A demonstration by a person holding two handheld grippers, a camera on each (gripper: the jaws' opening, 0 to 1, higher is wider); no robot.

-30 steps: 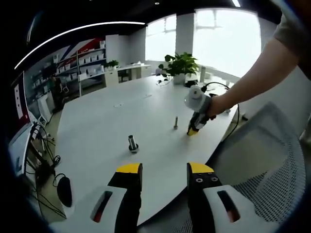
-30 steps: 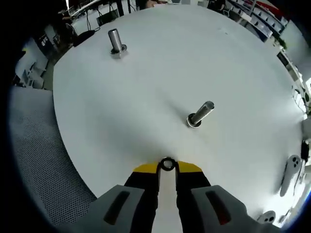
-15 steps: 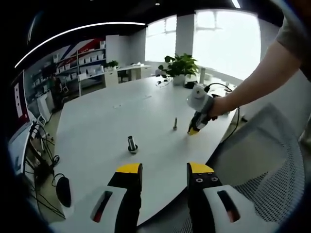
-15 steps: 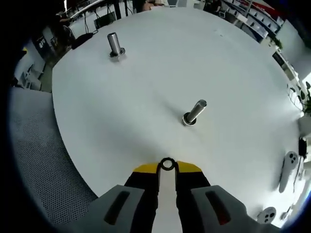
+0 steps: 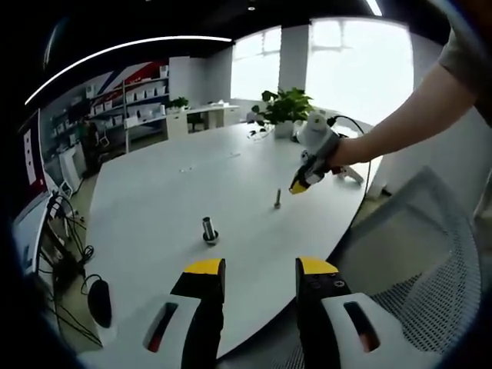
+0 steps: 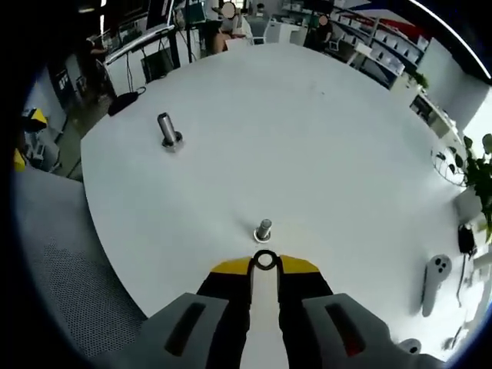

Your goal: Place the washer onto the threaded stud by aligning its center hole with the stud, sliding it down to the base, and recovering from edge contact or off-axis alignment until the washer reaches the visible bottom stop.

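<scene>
In the right gripper view a small metal washer (image 6: 264, 260) is pinched between the yellow tips of my right gripper (image 6: 264, 266), held in the air just above and short of a thin threaded stud (image 6: 263, 229) standing on the white table (image 6: 323, 154). A thicker stud (image 6: 167, 129) stands farther off to the left. In the left gripper view my left gripper (image 5: 260, 270) hangs open over the table's near edge, nothing between its jaws. Beyond it the right gripper (image 5: 300, 185), held by a person's hand, hovers up and right of the thin stud (image 5: 277, 197); the thicker stud (image 5: 209, 229) is nearer.
A mesh chair back (image 5: 415, 254) is at the right of the left gripper view, another (image 6: 69, 269) at the left of the right gripper view. Potted plant (image 5: 286, 104), cables and controllers (image 6: 433, 283) lie at the table's far side. People sit at desks beyond.
My right gripper has lifted off the table with the washer and now sits higher, close over the thin stud. The left gripper has stayed still.
</scene>
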